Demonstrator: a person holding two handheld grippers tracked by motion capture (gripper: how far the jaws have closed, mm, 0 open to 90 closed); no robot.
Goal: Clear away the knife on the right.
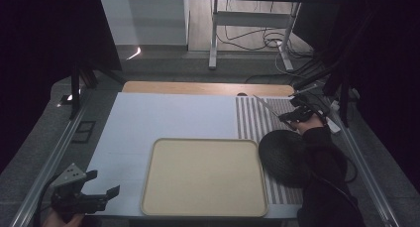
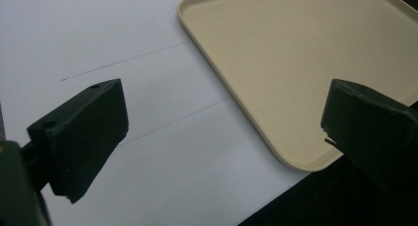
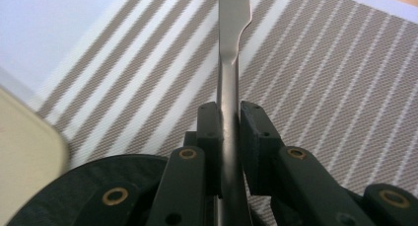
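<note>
Right gripper point(image 3: 227, 132) pinches table knife point(image 3: 230, 43) by its handle above striped placemat point(image 1: 257, 119), beside black plate point(image 1: 283, 157); keep blade level. Left gripper point(image 1: 101, 185) spread, idle near tray point(image 1: 148, 187)

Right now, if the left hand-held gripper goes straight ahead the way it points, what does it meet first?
Probably the beige tray. The left hand-held gripper has open jaws over the white table cover, aimed at the tray's near corner. Its height is unclear, so it might touch the cover first.
</note>
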